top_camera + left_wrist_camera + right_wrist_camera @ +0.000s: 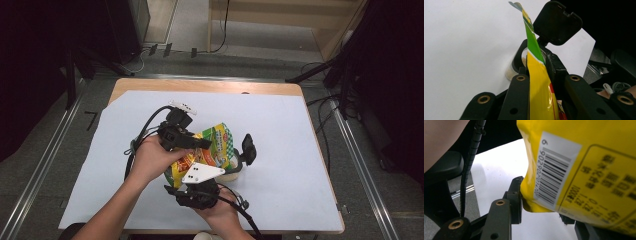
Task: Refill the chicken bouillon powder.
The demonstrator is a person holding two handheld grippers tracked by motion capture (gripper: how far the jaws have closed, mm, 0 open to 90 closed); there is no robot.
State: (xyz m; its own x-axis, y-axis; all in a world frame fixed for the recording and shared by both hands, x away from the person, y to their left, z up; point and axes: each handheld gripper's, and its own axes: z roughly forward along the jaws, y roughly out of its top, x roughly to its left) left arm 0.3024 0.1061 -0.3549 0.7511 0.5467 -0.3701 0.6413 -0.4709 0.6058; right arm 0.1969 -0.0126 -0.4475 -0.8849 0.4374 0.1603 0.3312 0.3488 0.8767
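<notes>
A yellow and green snack bag (216, 145) is held up over the white sheet, and my left gripper (205, 143) is shut on its side. In the left gripper view the bag (536, 82) stands edge-on between the pads of that gripper (537, 75). Just beyond is a small clear container (512, 71) with beige contents and an open black flip lid (557, 23). My right gripper (220, 176) comes in from below, under its grey plate. In its own view the right gripper (541, 202) has one finger (515, 195) touching the bag's barcode corner (554, 177); the bag hides the other.
A white paper sheet (290, 140) covers most of the wooden table (210, 86). The container (234, 172) and its lid (248, 148) are just right of the bag. Cables trail from both grippers. Dark stands and floor rails surround the table.
</notes>
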